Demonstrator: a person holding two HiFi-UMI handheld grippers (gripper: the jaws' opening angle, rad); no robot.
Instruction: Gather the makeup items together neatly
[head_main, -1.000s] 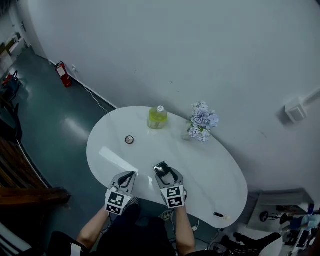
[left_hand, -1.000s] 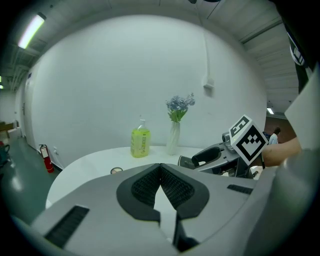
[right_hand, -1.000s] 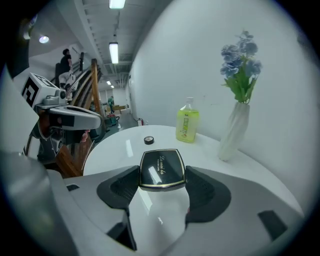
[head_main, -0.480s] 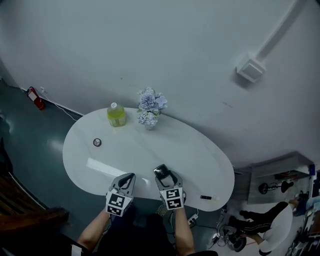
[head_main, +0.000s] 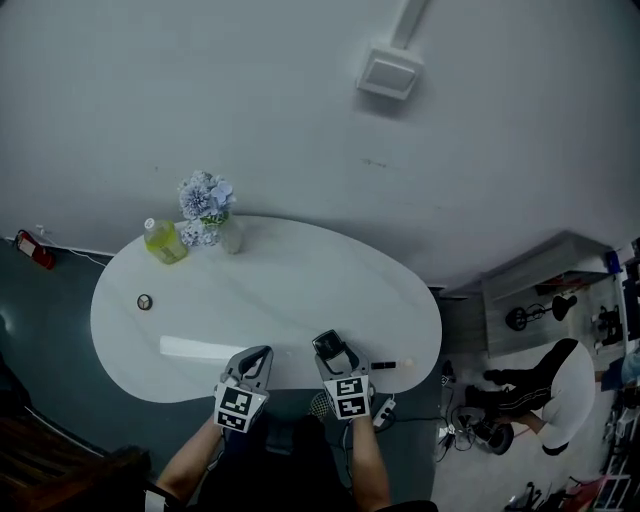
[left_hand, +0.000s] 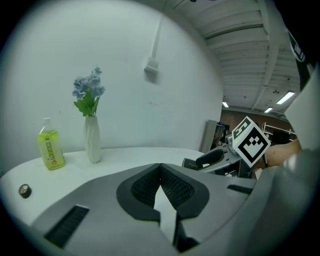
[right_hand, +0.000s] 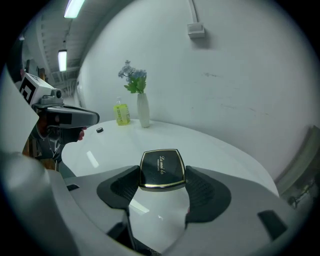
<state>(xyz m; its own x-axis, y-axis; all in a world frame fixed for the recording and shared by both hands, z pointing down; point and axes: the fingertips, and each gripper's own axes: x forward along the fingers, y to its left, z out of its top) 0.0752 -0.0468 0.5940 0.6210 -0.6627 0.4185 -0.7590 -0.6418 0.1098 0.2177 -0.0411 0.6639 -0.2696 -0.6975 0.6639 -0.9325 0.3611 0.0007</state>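
At the near edge of the white table, the right gripper was clamped on a black compact — its pads bore on the case's two sides, with the lid facing up and roughly level over the tabletop. That hold suited carriage: the flat case could be set down without tipping. The left gripper hung alongside with its jaws together and nothing between them, seemingly in reserve.

Other items lay scattered. A small round pot sat far to the left, and a slender dark stick lay near the right edge, just beyond the right gripper. A yellow-green bottle and a vase of flowers stood at the far left rim — judged to be outside the task. Gathering appeared barely begun; the compact needed a spot beside one of the other pieces.
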